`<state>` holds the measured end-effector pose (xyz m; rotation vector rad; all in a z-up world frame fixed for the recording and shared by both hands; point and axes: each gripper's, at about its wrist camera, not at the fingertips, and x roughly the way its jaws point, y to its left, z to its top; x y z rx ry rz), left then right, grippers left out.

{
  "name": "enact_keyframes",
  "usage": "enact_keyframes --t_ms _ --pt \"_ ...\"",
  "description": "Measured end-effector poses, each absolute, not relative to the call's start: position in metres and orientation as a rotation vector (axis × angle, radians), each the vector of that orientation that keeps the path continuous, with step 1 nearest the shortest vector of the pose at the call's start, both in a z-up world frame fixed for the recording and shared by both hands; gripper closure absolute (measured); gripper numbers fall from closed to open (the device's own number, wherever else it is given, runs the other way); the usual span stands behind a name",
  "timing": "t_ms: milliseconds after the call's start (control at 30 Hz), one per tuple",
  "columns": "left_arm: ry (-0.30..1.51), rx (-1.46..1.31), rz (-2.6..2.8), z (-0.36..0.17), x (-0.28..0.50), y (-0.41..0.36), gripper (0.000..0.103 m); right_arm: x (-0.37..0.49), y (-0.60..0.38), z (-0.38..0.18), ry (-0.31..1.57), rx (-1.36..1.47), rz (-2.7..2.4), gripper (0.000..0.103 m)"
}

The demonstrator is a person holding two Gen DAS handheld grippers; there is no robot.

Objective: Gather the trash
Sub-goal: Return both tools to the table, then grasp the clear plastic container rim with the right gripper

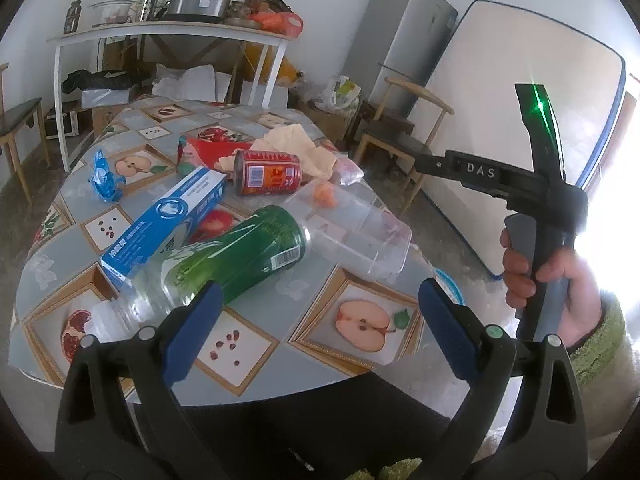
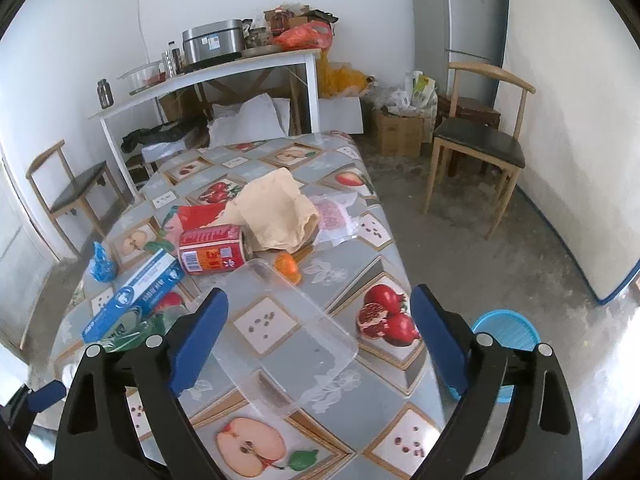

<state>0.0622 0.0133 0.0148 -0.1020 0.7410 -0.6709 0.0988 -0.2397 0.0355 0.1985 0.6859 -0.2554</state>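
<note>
Trash lies scattered on a table with a fruit-print cloth point(image 1: 360, 280). Nearest my left gripper point(image 1: 320, 292) is a green-labelled clear bottle point(image 1: 240, 256) on its side, just ahead of the left finger. That gripper is open and holds nothing. A clear plastic container point(image 2: 288, 332) lies under and between the fingers of my right gripper point(image 2: 318, 300), which is open and not touching it. Further back are a red can point(image 2: 212, 250), a blue box point(image 2: 136, 296), crumpled tan paper point(image 2: 276, 212), an orange peel point(image 2: 288, 266) and a blue wrapper point(image 2: 102, 266).
A blue basin point(image 2: 504, 332) sits on the floor at the table's right edge. A wooden chair point(image 2: 476, 140) stands to the right, another at the left. A white shelf table point(image 2: 208, 76) and a fridge point(image 2: 460, 20) line the back wall. A hand point(image 1: 560, 280) grips the right tool's handle.
</note>
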Motion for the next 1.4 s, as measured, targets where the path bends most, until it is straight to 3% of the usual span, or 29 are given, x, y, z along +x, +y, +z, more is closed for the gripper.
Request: enact_keyframes --t_ms 400,933,1400 --pt "0.708 -0.147 -0.717 0.014 0.053 0.010 0.009 0.117 -0.239 0.027 0.744 0.153 -0.096 0.025" --pt "0.748 -0.101 -0.734 -0.009 0.044 -0.013 0.009 0.202 -0.246 -0.011 1.012 0.012 0.230 0.026" --pt "0.663 -0.036 -0.498 -0.005 0.053 0.020 0.009 0.207 -0.271 -0.057 1.166 0.054 0.277 0.068"
